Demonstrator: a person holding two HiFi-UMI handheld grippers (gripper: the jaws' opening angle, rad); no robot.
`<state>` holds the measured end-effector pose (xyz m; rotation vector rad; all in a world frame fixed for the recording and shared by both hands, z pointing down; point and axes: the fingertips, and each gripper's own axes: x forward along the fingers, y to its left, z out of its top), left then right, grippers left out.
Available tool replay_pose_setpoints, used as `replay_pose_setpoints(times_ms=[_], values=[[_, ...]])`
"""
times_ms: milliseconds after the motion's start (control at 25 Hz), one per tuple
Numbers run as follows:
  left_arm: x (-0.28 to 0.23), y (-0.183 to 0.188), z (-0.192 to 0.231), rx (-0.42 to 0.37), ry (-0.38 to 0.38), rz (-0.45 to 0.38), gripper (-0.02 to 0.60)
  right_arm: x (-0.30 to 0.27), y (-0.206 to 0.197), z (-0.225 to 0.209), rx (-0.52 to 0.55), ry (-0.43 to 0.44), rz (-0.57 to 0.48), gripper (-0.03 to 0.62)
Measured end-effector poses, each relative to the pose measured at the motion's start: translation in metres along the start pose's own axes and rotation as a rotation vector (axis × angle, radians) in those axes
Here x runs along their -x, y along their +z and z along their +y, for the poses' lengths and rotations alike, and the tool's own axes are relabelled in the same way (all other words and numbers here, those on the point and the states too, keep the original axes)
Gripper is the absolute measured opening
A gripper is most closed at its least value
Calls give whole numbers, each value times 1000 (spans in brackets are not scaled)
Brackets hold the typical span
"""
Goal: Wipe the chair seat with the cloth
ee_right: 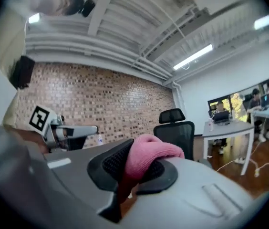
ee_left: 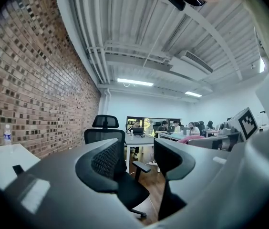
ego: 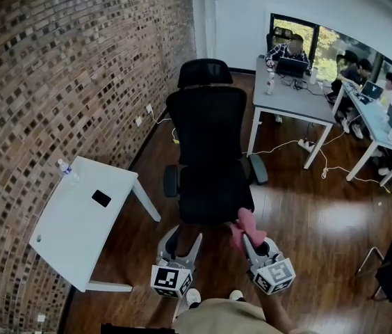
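Pink fuzzy cloth: bunched up and pinched in the right tongs, with a soft wad poking out past the tips. It's hanging just off the front right corner of the seat. As far as I can tell it's not on it yet.

How it'll handle: super light and floppy, looks like terry or microfibre. I'd expect it to squash flat and drag rather than glide, and the loose tail could fold under on a push stroke.

Where to hold: the grip through the middle of the bunch looks fine to me. Just make sure enough fabric sits below the tips so cloth meets the seat, not plastic.

Black mesh office chair: front edge toward the person, headrest at the far end, armrests on both sides. The seat is bare and dark. It's probably a swivel type, so it may turn under a hard wipe.

Left tongs: spread wide with nothing between them, low by the front left of the seat. Could steady the chair if needed.

White table: left of the chair along the brick wall, with a black phone and a clear water bottle on it.

Further back: grey table with a person at a laptop.
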<state>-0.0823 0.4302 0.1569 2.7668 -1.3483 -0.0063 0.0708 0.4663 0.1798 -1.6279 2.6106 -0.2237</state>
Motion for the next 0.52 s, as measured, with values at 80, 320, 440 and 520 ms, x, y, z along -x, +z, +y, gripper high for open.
replay_pose_setpoints(times_ms=[80, 320, 440, 520], values=[[1, 1, 6, 5, -14, -6, 222, -3, -1, 1, 47, -45, 11, 14], [-7, 13, 19, -25, -19, -30, 222, -8, 16, -3, 73, -81, -17, 15], [-10, 15, 20, -7, -34, -28, 222, -11, 13, -9, 66, -102, -13, 14], [-12, 14, 19, 1, -47, -22, 225, -12, 11, -16, 52, -125, -3, 14]])
